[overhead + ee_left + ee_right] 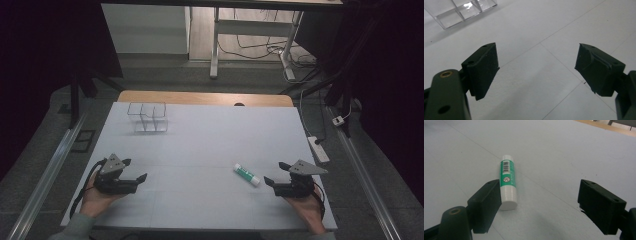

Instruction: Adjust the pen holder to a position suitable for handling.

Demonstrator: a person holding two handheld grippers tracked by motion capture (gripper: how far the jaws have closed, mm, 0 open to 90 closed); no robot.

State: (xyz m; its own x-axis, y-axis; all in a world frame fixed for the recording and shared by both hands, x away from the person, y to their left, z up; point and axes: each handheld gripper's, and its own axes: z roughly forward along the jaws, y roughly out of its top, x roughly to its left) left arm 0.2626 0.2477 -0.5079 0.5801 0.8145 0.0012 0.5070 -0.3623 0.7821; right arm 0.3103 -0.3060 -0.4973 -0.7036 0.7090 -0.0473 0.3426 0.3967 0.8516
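**A:** Where's the thing you're after? Your right tool (274, 175) sits near the table's (200, 150) near right corner with its jaws spread wide and nothing between them.

**B:** The glue stick (247, 175) lies flat on the table just beside that tool, toward the near edge and right of the middle. In the right gripper view the glue stick (508, 181) has its flat white end just off your tool's one jaw, its body running away from you, not yet between the jaws.

**A:** How will it handle?

**B:** I'd judge it light and stiff: a hard plastic tube, so you won't crush it. The trouble is that it's round and smooth. It can roll if you nudge it, and it may slip in the pads if you catch it off-centre.

**A:** So where do you take hold?

**B:** Across the green labelled middle, jaws square to its length, one on each side. Avoid the white ends; a grip there would probably let it swing.

**A:** And your left tool (134, 170)?

**B:** Released too, jaws wide, empty, near the table's near left corner. The clear plastic organiser (147, 117) stands well apart, toward the far left corner; its compartments look empty.
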